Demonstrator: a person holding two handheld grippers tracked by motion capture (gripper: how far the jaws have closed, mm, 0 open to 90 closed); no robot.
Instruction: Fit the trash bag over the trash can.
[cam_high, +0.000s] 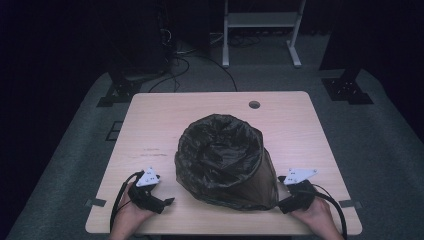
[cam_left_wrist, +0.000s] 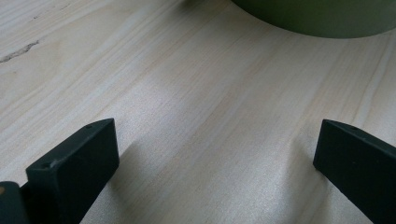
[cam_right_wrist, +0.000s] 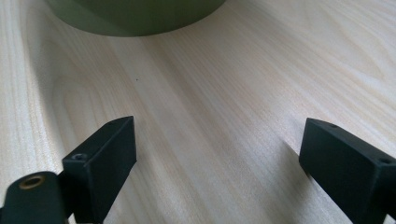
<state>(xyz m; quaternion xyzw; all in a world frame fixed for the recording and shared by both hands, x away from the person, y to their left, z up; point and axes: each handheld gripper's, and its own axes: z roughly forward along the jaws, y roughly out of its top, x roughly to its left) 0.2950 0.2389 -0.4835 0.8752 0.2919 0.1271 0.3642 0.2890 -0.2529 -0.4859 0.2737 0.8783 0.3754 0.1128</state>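
Bin (cam_high: 250, 192), round and lined with crinkly black plastic, stands between both wide-open hand-held grippers (cam_left_wrist: 215, 154) (cam_right_wrist: 217, 154).

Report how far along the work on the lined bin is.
Done: a black bag already lines the bin, its edge folded over the rim. In hand: nothing; the left gripper and right gripper rest on the table either side of the bin, jaws open and empty. Left: any gripping of the bag or bin has not begun.
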